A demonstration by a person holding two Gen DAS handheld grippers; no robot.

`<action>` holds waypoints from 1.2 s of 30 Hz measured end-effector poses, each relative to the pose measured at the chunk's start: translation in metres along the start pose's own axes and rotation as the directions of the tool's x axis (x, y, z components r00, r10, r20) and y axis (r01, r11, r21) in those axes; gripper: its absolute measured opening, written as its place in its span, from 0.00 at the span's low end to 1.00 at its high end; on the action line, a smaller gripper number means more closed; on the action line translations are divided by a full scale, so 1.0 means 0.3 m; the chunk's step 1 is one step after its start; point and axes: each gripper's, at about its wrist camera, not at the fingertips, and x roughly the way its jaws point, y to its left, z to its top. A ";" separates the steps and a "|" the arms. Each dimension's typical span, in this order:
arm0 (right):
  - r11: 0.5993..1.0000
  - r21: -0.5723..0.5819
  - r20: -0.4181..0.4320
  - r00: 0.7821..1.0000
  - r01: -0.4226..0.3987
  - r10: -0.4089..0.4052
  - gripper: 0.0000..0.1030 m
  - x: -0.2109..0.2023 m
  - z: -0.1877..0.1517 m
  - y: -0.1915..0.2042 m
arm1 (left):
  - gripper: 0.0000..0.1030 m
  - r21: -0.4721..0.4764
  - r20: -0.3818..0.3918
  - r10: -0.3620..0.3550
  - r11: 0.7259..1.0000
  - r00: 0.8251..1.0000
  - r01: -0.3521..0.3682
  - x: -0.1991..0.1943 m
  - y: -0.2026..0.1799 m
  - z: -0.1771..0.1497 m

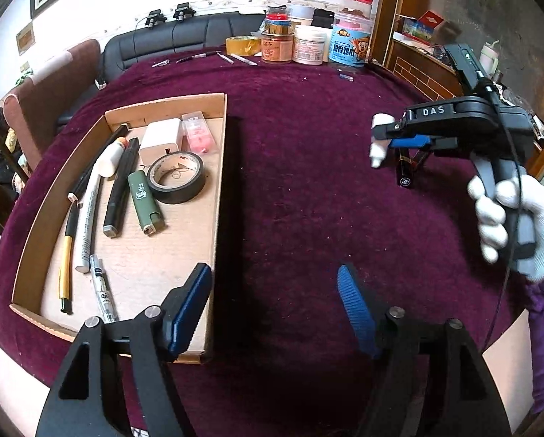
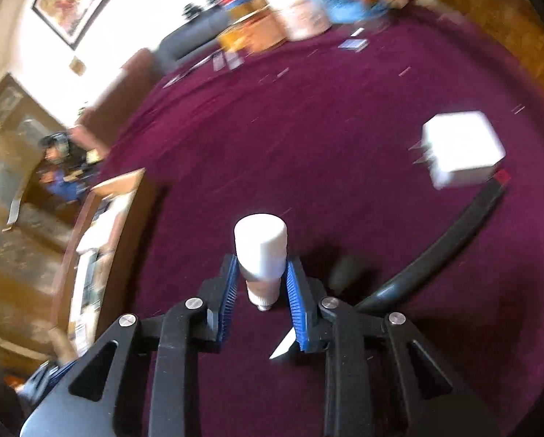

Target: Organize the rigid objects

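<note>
Now the right gripper point(image 2: 260, 291) pinches a small white bottle point(image 2: 261, 251) between its jaws; left gripper point(image 1: 272, 309) jaws spread.

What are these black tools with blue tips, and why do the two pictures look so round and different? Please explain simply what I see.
No robot here: a person holds one hand tool in each hand. Each tool is a two-finger gripper with a wide-angle camera looking along its fingers, so the pictures bend.

The left camera shows the left gripper open and empty above a purple tablecloth. Beside it lies a cardboard tray holding pens, a lighter, a tape roll and a white charger. On the right, a gloved hand holds the right gripper.

The right camera, blurred, shows that gripper closed on a small white bottle. Another white charger lies on the cloth.
</note>
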 end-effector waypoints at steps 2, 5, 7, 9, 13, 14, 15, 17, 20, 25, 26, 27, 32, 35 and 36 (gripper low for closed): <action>0.997 0.009 -0.047 0.996 -0.071 0.071 0.24 0.030 -0.035 0.026 | 0.65 0.003 -0.003 -0.021 1.000 1.000 0.021 -0.005 -0.010 -0.001; 0.995 0.002 -0.051 0.994 -0.099 0.099 0.24 0.032 -0.057 0.049 | 0.65 0.024 0.003 -0.023 0.999 1.000 0.023 -0.019 -0.029 -0.001; 0.998 -0.015 0.003 0.998 -0.064 0.064 0.25 -0.007 -0.064 0.050 | 0.65 0.036 0.011 -0.021 0.999 1.000 0.021 -0.025 -0.035 0.001; 1.000 -0.020 0.061 0.998 -0.025 0.026 0.36 -0.049 -0.065 0.040 | 0.65 0.037 0.012 -0.029 0.999 0.999 0.029 -0.024 -0.036 0.006; 0.990 -0.033 0.165 0.978 0.136 -0.128 0.42 -0.119 -0.071 0.013 | 0.65 -0.007 -0.036 -0.078 0.997 0.996 0.078 0.017 -0.021 0.015; 0.983 -0.042 0.173 0.971 0.176 -0.167 0.42 -0.119 -0.077 0.012 | 0.65 -0.028 -0.053 -0.095 0.995 0.994 0.094 0.030 -0.016 0.017; 0.980 -0.047 0.166 0.969 0.191 -0.181 0.42 -0.114 -0.076 0.008 | 0.65 -0.047 -0.067 -0.109 0.993 0.992 0.106 0.044 -0.012 0.019; 0.976 -0.053 0.136 0.970 0.210 -0.202 0.42 -0.075 -0.076 0.003 | 0.65 -0.069 -0.085 -0.125 0.990 0.988 0.120 0.062 -0.007 0.024; 0.976 -0.058 0.146 0.969 0.208 -0.197 0.42 -0.046 -0.069 0.001 | 0.65 -0.083 -0.095 -0.143 0.987 0.985 0.135 0.068 -0.015 0.032; 0.952 -0.107 0.120 0.954 0.287 -0.274 0.42 0.039 -0.045 0.007 | 0.65 -0.079 -0.088 -0.131 0.989 0.987 0.124 0.075 -0.021 0.069; 0.944 -0.126 0.135 0.948 0.305 -0.288 0.42 0.047 -0.048 0.012 | 0.65 -0.083 -0.088 -0.133 0.989 0.987 0.126 0.079 -0.023 0.080; 0.940 -0.133 0.148 0.944 0.313 -0.294 0.34 0.040 -0.057 0.010 | 0.65 -0.087 -0.089 -0.135 0.988 0.987 0.127 0.085 -0.024 0.090; 0.968 -0.019 0.180 0.954 0.249 -0.241 0.14 0.004 -0.058 -0.073 | 0.65 -0.114 -0.104 -0.133 0.986 0.986 0.121 0.153 -0.046 0.159; 0.983 0.018 0.175 0.968 0.182 -0.182 0.15 -0.005 -0.053 -0.104 | 0.64 -0.129 -0.103 -0.137 0.984 0.985 0.123 0.204 -0.072 0.206; 0.983 0.018 0.176 0.968 0.181 -0.181 0.15 -0.004 -0.053 -0.103 | 0.64 -0.134 -0.105 -0.136 0.983 0.985 0.121 0.226 -0.081 0.222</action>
